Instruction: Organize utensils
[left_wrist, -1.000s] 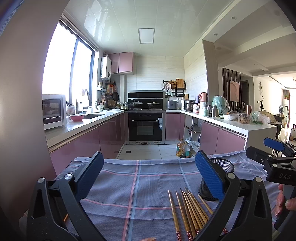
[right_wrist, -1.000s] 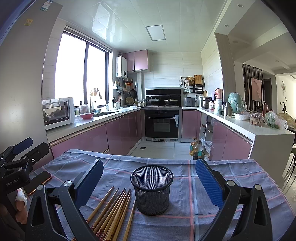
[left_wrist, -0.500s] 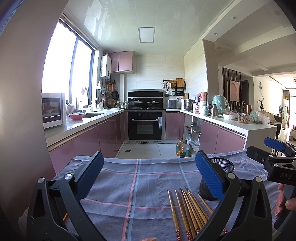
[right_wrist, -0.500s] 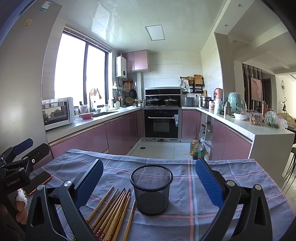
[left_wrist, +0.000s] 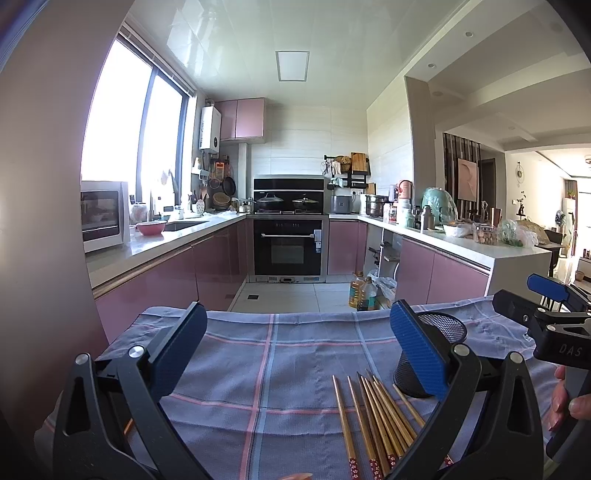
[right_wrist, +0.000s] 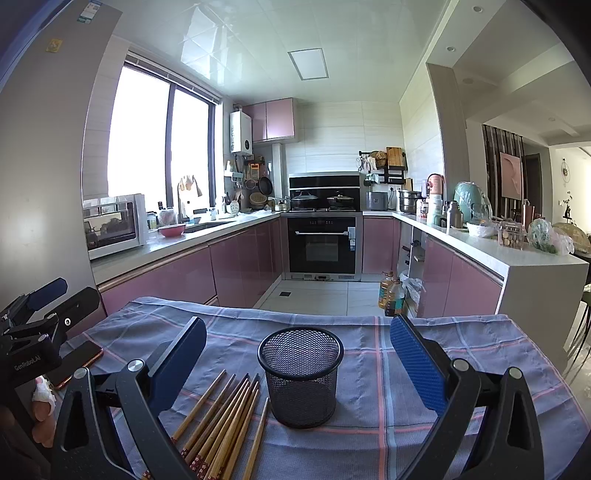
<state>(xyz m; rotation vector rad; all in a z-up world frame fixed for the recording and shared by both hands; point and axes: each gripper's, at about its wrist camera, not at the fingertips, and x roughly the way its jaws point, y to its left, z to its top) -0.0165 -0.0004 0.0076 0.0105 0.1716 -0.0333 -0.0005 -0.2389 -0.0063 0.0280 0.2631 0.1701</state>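
Observation:
Several wooden chopsticks (right_wrist: 225, 421) lie side by side on a blue checked cloth (right_wrist: 388, 369), just left of an upright, empty black mesh cup (right_wrist: 301, 376). In the left wrist view the chopsticks (left_wrist: 376, 417) lie low and right of centre, and the mesh cup (left_wrist: 439, 328) is partly hidden behind the right finger. My left gripper (left_wrist: 295, 350) is open and empty above the cloth (left_wrist: 258, 354). My right gripper (right_wrist: 299, 362) is open and empty, with the cup between its fingers farther ahead.
A phone (right_wrist: 75, 363) lies on the cloth at the left edge. The other gripper shows at the side of each view, right gripper (left_wrist: 554, 325) and left gripper (right_wrist: 33, 325). Beyond the table's far edge are kitchen floor, oil bottles (right_wrist: 391, 293) and pink cabinets.
Almost nothing has changed. Both grippers stay open and nearly still, with only a slight drift of the views.

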